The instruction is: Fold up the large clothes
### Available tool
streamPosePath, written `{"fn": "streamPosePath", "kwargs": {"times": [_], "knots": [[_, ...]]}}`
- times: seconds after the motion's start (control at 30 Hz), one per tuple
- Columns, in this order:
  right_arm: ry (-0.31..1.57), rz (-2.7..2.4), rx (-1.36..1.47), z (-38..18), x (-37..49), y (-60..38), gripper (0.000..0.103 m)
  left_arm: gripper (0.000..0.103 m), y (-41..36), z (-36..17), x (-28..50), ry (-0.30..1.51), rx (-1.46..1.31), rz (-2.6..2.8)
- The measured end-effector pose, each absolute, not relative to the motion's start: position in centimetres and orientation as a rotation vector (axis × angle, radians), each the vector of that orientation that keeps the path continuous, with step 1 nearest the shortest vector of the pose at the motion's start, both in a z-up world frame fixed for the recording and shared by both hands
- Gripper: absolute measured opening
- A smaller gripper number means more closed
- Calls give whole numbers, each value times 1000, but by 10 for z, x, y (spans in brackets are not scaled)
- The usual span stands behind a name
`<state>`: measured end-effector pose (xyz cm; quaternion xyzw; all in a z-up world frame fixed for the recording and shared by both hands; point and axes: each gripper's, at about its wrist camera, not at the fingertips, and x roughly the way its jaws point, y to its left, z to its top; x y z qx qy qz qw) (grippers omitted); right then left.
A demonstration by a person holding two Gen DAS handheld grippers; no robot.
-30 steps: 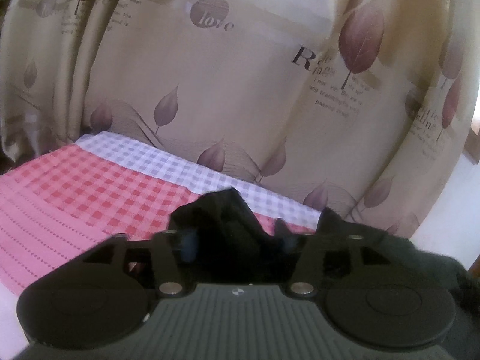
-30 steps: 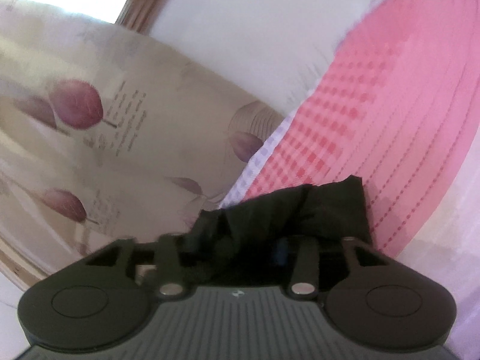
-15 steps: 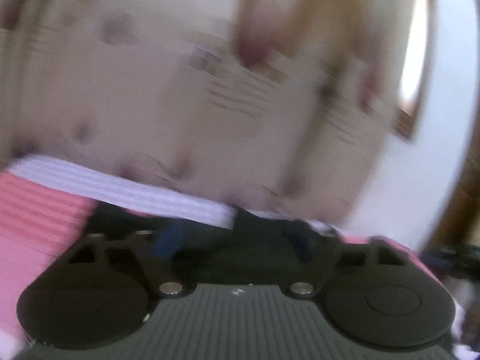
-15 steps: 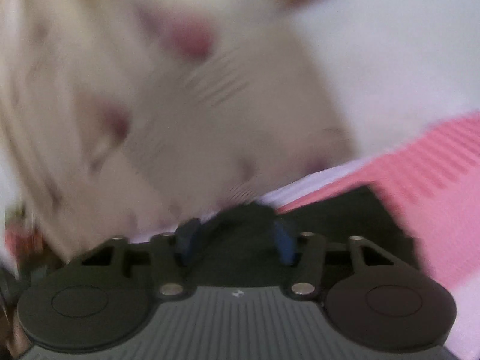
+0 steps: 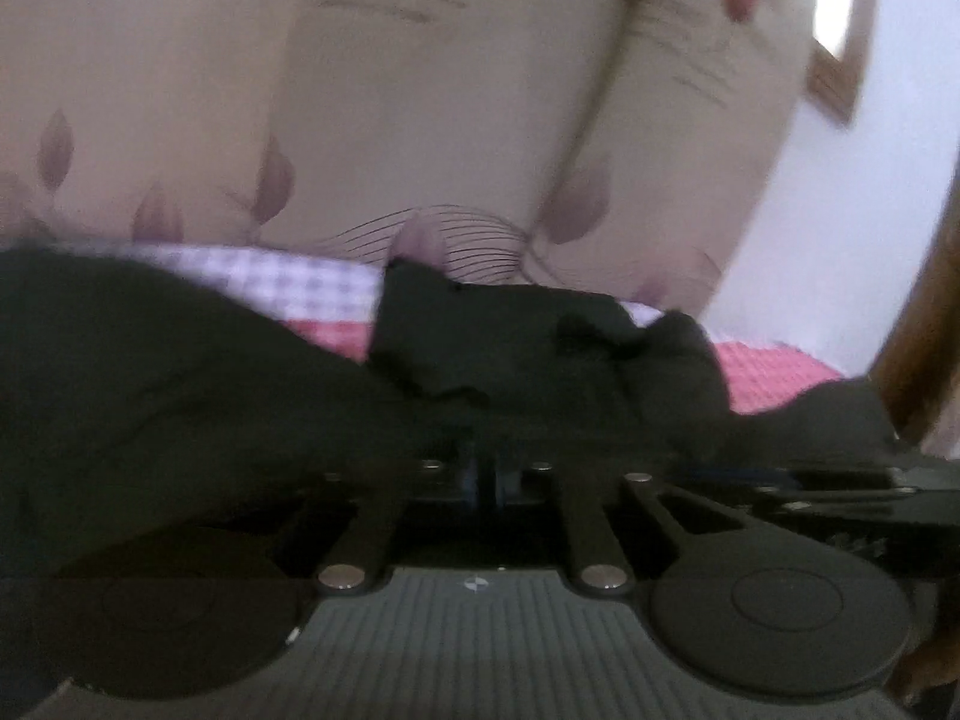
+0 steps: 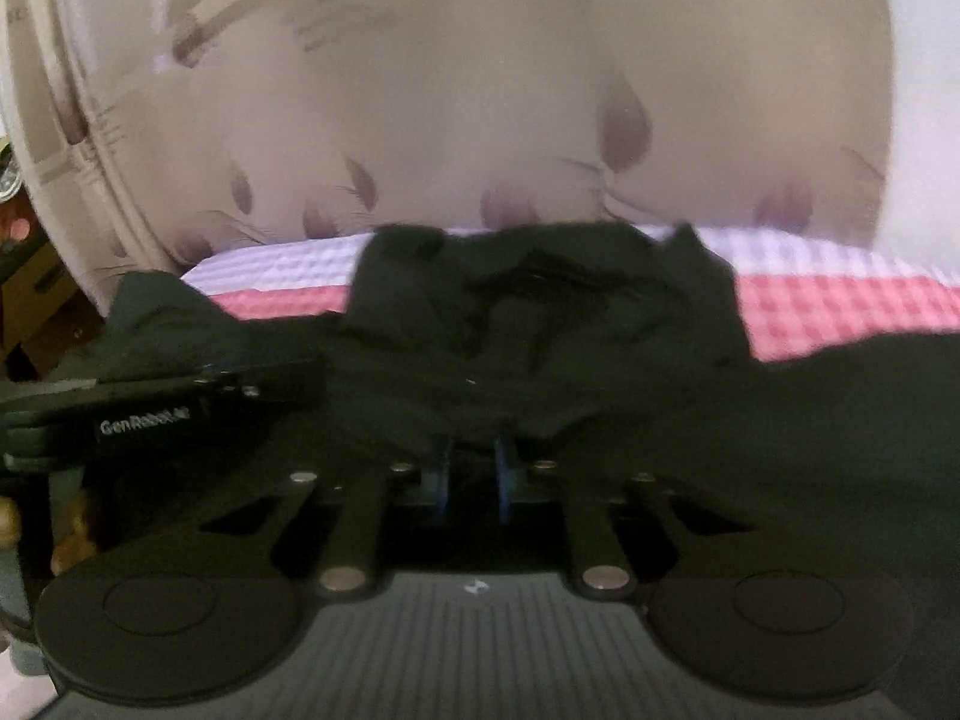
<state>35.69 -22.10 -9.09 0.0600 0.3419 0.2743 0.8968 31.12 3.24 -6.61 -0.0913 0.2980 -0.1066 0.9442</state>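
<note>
Left gripper (image 5: 483, 474) low, fingers nearly together, right gripper (image 6: 471, 468) alongside, fingers narrowly apart

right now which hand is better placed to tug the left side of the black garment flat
Probably left: the left gripper is shut on the black garment with that side spread beside it; the right gripper sits further right.
</note>
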Motion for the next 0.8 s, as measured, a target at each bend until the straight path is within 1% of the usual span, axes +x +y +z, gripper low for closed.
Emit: {"fn": "streamPosePath", "kwargs": {"times": [0.13,0.2,0.33,0.6,0.67,0.8], "knots": [[735,508,164,-101,370,-253,6,11,50,-77,312,590,-270,-223],[745,473,201,-106,375,-277,0,11,58,-79,313,585,-296,-218],[737,458,258,-113,377,-309,0,11,82,-75,316,576,-335,-174],[692,363,506,-135,369,-392,0,11,146,-77,307,548,-378,-101],[684,328,527,-138,365,-404,0,11,164,-81,304,542,-427,-67],[712,303,466,-139,359,-410,0,11,182,-85,304,574,-459,-30]]}}
